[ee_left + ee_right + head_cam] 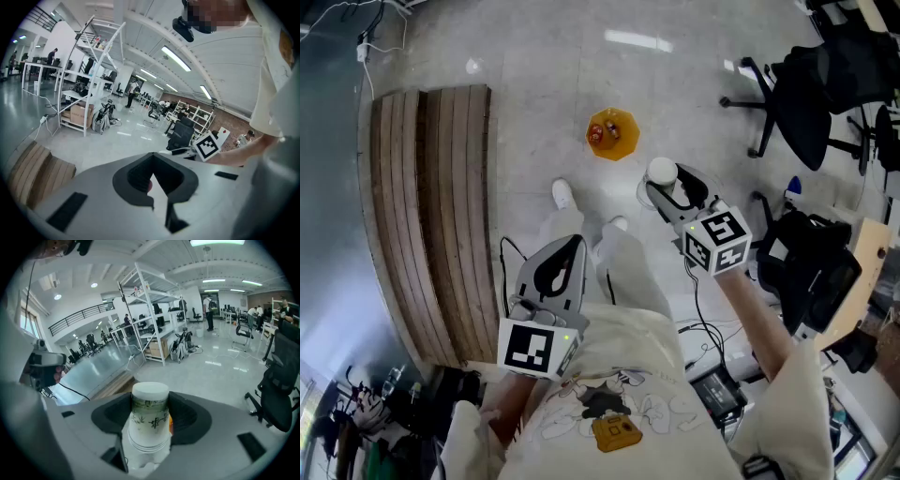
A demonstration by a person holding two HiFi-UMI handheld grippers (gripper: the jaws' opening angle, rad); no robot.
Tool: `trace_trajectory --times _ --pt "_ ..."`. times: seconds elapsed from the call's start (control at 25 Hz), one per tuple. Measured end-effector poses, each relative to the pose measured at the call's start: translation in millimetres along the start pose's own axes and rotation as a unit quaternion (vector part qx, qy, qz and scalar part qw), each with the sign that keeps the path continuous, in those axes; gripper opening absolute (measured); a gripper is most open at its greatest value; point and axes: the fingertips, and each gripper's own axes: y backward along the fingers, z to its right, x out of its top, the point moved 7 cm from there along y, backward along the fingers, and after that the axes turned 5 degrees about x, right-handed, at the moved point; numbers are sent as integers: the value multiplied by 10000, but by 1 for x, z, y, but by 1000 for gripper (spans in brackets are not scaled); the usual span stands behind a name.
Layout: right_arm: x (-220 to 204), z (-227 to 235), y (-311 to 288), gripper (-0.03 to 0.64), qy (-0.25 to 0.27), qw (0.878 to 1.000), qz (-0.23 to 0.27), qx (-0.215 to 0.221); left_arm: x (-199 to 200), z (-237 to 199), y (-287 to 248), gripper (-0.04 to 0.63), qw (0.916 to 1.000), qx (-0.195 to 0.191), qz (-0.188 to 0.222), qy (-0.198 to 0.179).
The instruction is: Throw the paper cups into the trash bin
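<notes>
A stack of white paper cups (661, 172) with green print is held bottom-forward above the floor, and my right gripper (667, 187) is shut on it. In the right gripper view the paper cups (149, 420) fill the gap between the wide-set jaws of the right gripper (150, 430). The orange trash bin (612, 134) stands on the floor a little ahead and left of the cups, with something red and brown inside. My left gripper (565, 251) hangs lower left, jaws together and empty. In its own view the left gripper (157, 187) points out over the room.
A slatted wooden bench (431, 216) runs along the left. Black office chairs (802, 98) stand at the far right, with bags and cables (712, 375) on the floor nearer. The person's white shoes (563, 194) are just behind the bin.
</notes>
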Motion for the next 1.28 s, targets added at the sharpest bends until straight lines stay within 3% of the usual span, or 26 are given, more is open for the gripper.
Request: trace_trajectory --times 0.24,0.56,0.72,0.96,1.28 --pt "-15 -78 134 258 496 9975 472 -158 -24 73 58 6 9999 36 14 122" --pt "-62 -132 228 258 506 9968 591 -159 -62 151 92 6 9971 -581 -374 -331" --pt "-72 -136 247 258 137 9957 912 36 -59 168 99 6 9960 -673 -349 -476" --pt "-76 -136 270 258 360 9914 1254 128 -71 197 110 6 9964 -612 -211 -540" --pt "-71 -119 243 258 293 9950 885 351 -69 187 95 6 9981 -480 -288 -245"
